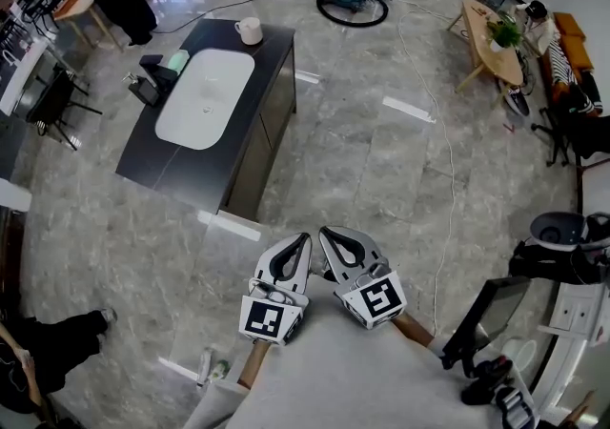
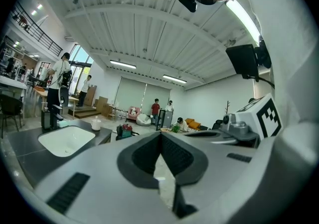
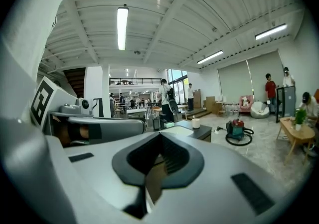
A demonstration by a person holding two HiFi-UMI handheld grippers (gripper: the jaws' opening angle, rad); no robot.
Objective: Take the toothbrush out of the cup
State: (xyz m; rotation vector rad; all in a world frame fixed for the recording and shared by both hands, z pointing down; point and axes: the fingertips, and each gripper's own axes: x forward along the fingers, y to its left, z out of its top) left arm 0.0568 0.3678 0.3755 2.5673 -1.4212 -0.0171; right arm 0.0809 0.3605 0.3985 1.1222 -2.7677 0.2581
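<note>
Approach is the step, I'd say: left gripper point(image 1: 303, 240) and right gripper point(image 1: 324, 233) both pinched together, empty, at six o'clock; cup point(image 1: 249, 30) well apart at eleven on counter point(image 1: 152, 155), toothbrush too small to see; next, close in, open one.

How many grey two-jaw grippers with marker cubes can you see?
2. The left gripper and the right gripper are side by side low in the head view, both shut and empty, above the grey stone-look floor. No others appear hidden.
</note>
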